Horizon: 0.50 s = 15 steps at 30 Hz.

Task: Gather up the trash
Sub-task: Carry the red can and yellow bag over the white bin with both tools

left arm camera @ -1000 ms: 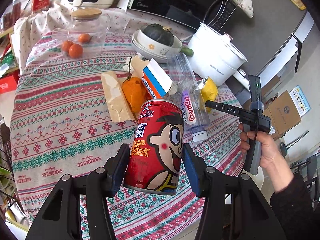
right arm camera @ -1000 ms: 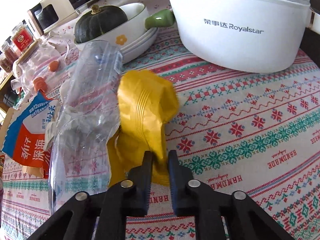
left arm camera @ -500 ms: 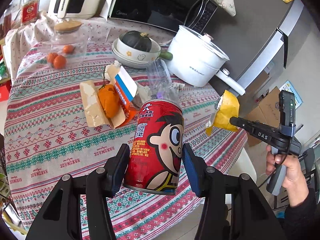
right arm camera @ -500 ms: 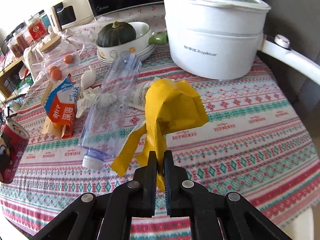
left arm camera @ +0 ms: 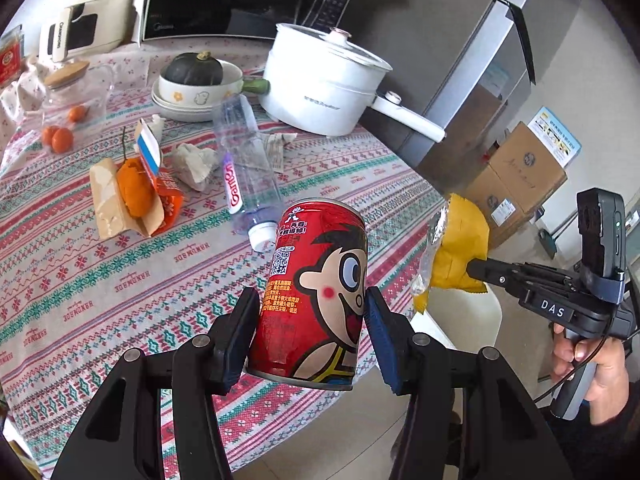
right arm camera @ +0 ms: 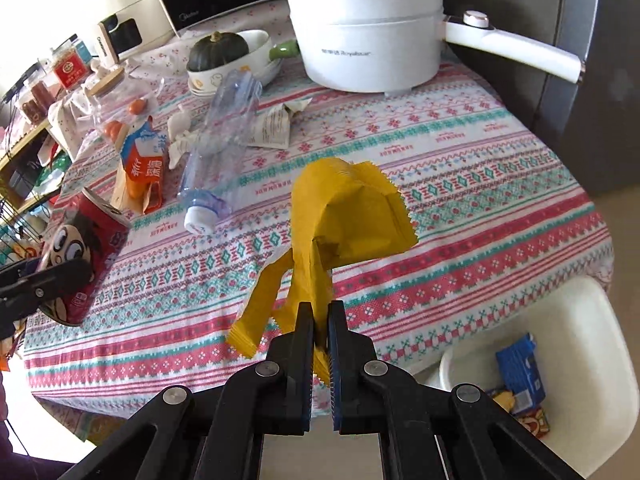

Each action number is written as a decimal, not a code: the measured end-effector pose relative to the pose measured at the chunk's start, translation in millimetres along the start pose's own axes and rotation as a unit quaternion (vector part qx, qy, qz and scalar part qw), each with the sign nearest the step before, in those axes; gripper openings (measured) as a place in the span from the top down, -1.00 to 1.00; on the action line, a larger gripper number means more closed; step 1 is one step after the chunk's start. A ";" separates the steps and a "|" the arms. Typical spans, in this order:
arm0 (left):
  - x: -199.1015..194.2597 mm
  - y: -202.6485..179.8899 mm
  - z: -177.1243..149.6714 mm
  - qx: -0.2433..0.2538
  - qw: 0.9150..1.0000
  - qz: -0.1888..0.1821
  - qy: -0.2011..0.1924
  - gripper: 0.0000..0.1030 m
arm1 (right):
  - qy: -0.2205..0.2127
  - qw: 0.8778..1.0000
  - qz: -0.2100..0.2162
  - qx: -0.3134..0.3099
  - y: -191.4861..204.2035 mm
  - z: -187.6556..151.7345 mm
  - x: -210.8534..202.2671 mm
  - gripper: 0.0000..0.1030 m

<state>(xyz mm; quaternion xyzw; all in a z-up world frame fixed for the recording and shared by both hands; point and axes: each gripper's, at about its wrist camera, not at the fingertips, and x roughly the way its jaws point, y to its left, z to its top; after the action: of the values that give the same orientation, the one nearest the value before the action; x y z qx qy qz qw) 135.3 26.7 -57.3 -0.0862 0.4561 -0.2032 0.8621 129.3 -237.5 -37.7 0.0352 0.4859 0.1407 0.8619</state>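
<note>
Left hand-held gripper [left arm camera: 310, 330] clamped on red can [left arm camera: 316, 292], held upright off worktop [left arm camera: 100, 280] near edge. Right hand-held gripper [right arm camera: 319, 332] pinched tight on yellow wrapper [right arm camera: 340, 216]; wrapper sticks up above jaws, clear of cloth. Both pieces lifted, likely bound for white bin [right arm camera: 568, 344] below right edge, wrappers already inside. Plastic bottle [left arm camera: 248, 164], carton [left arm camera: 150, 160], crumpled tissue [left arm camera: 194, 160] lie mid-worktop, well apart from both.

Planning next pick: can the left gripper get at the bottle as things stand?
Probably not: the left gripper is shut on the can. The bottle lies uncovered on the table; the can must go first.
</note>
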 end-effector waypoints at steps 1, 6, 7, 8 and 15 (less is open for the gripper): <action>1.9 -2.8 -1.4 0.003 1.000 0.000 0.002 -0.09 | -0.005 1.000 -0.004 -0.005 -1.3 -1.1 -3.4 0.91; 15.7 -14.4 -2.8 0.013 1.000 0.001 0.013 -0.09 | 0.000 1.000 -0.017 0.013 -22.3 -7.1 -8.2 0.91; 18.2 -17.3 -3.3 0.014 1.000 0.000 0.014 -0.09 | 0.002 1.000 -0.021 0.020 -28.5 -7.7 -9.0 0.91; 20.7 -19.8 -3.0 0.015 1.000 -0.001 0.015 -0.09 | 0.002 0.999 -0.023 0.027 -34.0 -8.6 -10.3 0.91; 39.2 -41.0 4.1 0.020 0.999 -0.018 0.026 -0.09 | -0.004 0.998 -0.039 0.050 -60.0 -13.6 -23.3 0.91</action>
<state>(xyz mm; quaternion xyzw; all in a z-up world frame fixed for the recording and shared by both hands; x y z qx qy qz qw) 147.2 -27.3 -70.7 -0.0723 0.4728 -0.2300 0.8475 118.9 -302.4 -37.4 0.0602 0.4899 0.0826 0.8658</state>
